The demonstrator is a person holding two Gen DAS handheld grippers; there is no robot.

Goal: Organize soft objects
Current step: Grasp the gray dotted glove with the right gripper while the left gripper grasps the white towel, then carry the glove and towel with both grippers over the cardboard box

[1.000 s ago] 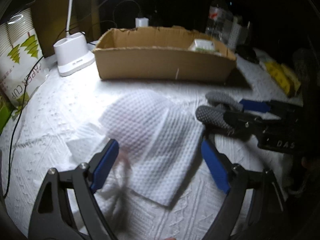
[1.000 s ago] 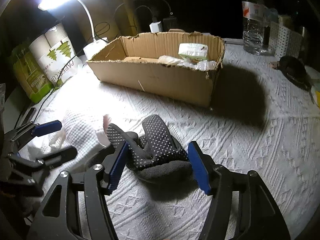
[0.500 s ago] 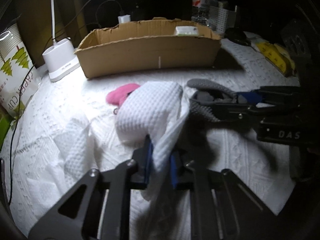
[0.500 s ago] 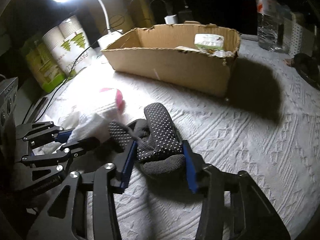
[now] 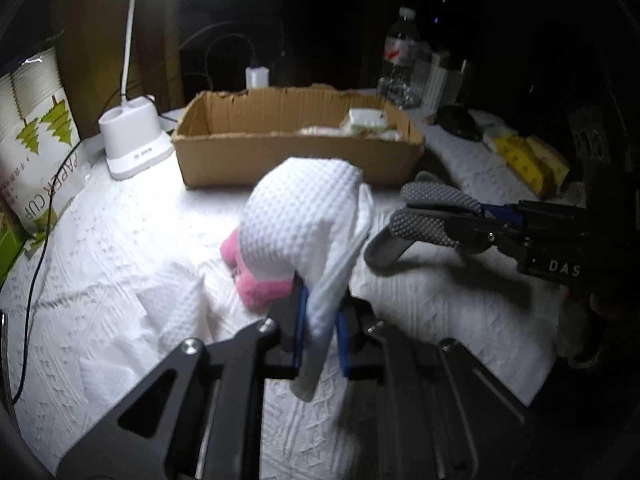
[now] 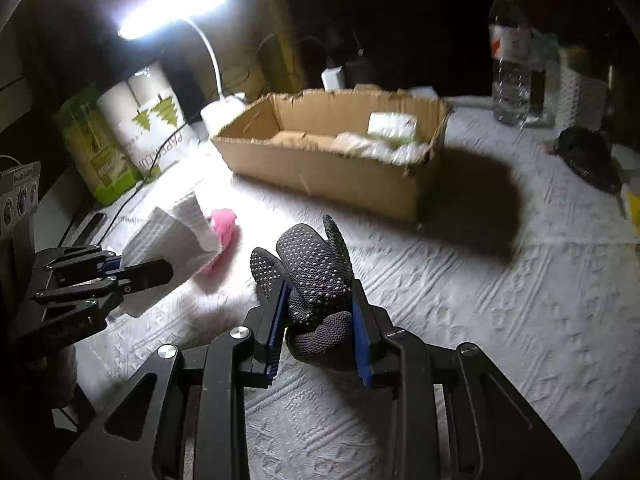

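Your left tongs (image 5: 320, 332) are clamped on a hanging edge of the white waffle-weave cloth (image 5: 300, 220), which is lifted clear of the counter (image 5: 460, 312), draping over and forward of the pads. Your right tongs (image 6: 320, 320) are clamped on the bunched grey dotted grip socks (image 6: 316, 276), also held up off the counter. Both sets have just been closing onto their loads. The pink fuzzy soft item (image 5: 256, 284) lies on the counter just below the cloth; can't tell if they touch. The open brown cardboard box (image 6: 332, 156) sits beyond, already holding some white packets. Risks: the cloth is pinched by one thin edge, so it could slip out or snag and drag the pink item on the way. The socks are gripped as a wad; one may drop loose. The box's near wall could catch the dangling cloth.
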